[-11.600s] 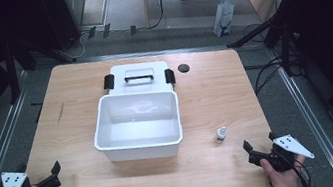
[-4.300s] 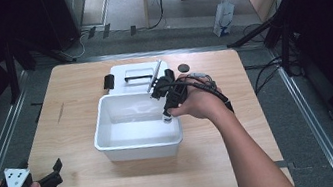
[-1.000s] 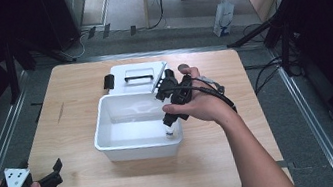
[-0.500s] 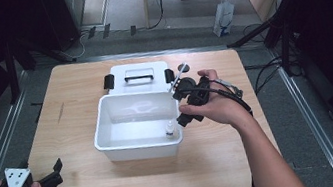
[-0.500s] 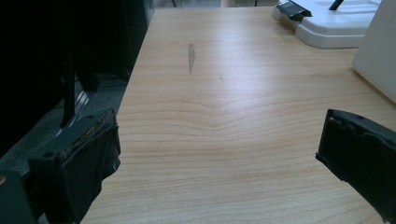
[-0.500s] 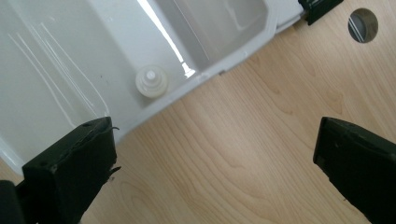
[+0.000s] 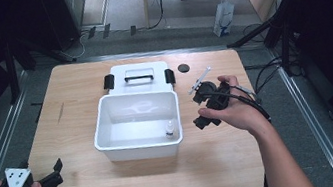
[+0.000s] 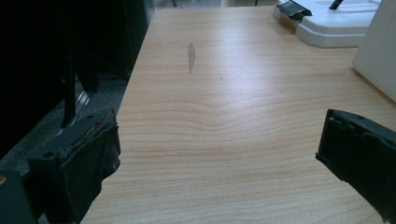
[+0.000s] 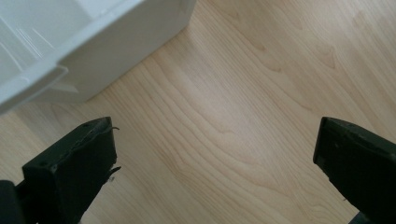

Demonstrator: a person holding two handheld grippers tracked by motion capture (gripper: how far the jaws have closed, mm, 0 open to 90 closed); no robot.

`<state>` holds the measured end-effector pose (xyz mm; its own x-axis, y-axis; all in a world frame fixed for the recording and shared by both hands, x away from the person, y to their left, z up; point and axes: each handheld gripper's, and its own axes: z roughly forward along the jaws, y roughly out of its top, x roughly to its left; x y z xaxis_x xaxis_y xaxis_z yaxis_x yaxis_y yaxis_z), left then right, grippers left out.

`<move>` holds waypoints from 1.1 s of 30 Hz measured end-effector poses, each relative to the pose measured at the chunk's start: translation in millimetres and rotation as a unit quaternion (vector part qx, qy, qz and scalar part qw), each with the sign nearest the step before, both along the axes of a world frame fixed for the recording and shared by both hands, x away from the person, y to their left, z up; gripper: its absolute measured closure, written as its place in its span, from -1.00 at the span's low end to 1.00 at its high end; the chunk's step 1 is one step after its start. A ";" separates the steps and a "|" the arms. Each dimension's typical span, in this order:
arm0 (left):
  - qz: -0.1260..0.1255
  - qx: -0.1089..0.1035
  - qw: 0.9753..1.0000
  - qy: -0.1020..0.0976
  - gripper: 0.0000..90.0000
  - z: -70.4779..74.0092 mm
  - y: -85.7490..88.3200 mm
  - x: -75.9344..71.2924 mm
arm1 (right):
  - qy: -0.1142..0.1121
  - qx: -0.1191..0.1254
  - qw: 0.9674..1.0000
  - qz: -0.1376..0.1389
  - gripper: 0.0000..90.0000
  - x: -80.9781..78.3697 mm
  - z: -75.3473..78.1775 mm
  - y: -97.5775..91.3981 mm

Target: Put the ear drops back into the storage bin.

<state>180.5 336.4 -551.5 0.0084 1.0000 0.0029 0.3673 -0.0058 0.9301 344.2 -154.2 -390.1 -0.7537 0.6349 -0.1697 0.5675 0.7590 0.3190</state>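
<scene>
High view gives me the small bottle (image 7: 170, 129) standing upright inside the white bin (image 7: 111, 141), tucked in its near right corner; its label is too small for me to read. My right gripper (image 7: 206, 110) hangs just beside the bin's right wall, partly covered by the hand, jaws spread wide with nothing between them above bare desk (image 7: 73, 90). My left gripper (image 7: 51, 176) sits at the near left desk corner, jaws wide too, well apart from the bin. Behind the bin lies its lid (image 7: 139, 75), its near edge hidden by the bin's rim.
</scene>
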 end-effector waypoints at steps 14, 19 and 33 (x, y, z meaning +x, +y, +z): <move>-0.001 0.002 1.000 -0.001 -1.00 -0.1 -0.2 0.0 | -0.002 -0.002 0.999 -0.033 -1.00 -8.6 -24.7 -37.8; -0.001 0.002 1.000 0.000 -1.00 0.0 -0.4 -0.1 | -0.002 0.001 0.999 -0.046 -1.00 -12.2 -35.0 -50.6; -0.001 0.004 1.000 0.000 -1.00 0.1 -0.7 -0.2 | -0.005 0.009 0.996 -0.085 -1.00 -27.1 -65.1 -82.3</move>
<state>180.3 335.7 -551.4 0.0098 0.9999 0.0110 0.3678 -0.0139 0.9298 317.1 -236.5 -455.2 -0.6333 0.7563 -0.1643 0.6844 0.6464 0.3374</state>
